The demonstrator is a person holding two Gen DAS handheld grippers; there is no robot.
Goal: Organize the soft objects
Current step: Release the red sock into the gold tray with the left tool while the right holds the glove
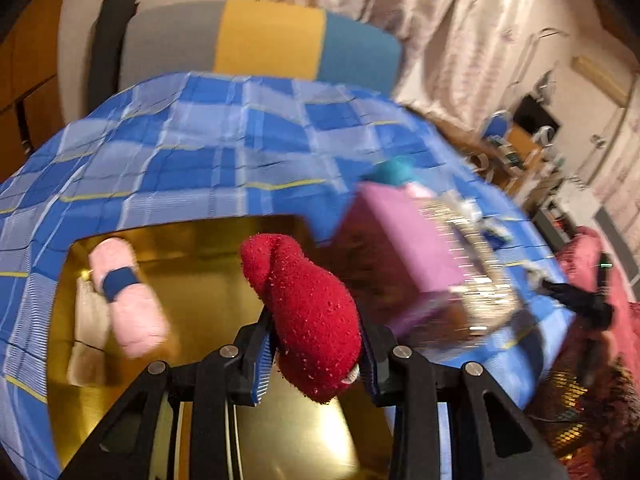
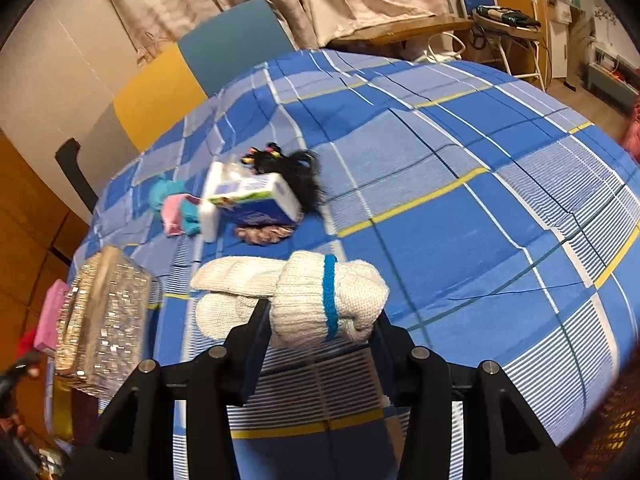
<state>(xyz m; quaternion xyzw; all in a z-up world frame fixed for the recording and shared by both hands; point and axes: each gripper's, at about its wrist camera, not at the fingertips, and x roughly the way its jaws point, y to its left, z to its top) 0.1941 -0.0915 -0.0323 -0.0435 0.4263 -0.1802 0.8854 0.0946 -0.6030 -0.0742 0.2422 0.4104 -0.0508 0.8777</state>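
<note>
In the left wrist view my left gripper (image 1: pixel 316 356) is shut on a rolled red fuzzy sock (image 1: pixel 308 312) and holds it above a shiny gold tray (image 1: pixel 192 264). A pink sock roll with a blue band (image 1: pixel 128 300) and a pale cream sock (image 1: pixel 86 328) lie in the tray at the left. In the right wrist view my right gripper (image 2: pixel 320 344) is shut on a bundle of white knit gloves with a teal band (image 2: pixel 312 300), held just above the blue plaid tablecloth (image 2: pixel 460 220).
A glittery silver box (image 2: pixel 100 320) on a pink box (image 1: pixel 400 248) stands by the tray. Farther back lie a tissue pack (image 2: pixel 252 196), a black hair piece (image 2: pixel 292 176), a teal and pink cloth (image 2: pixel 176 208) and a woven coaster (image 2: pixel 264 234). A chair (image 1: pixel 272 40) stands behind the table.
</note>
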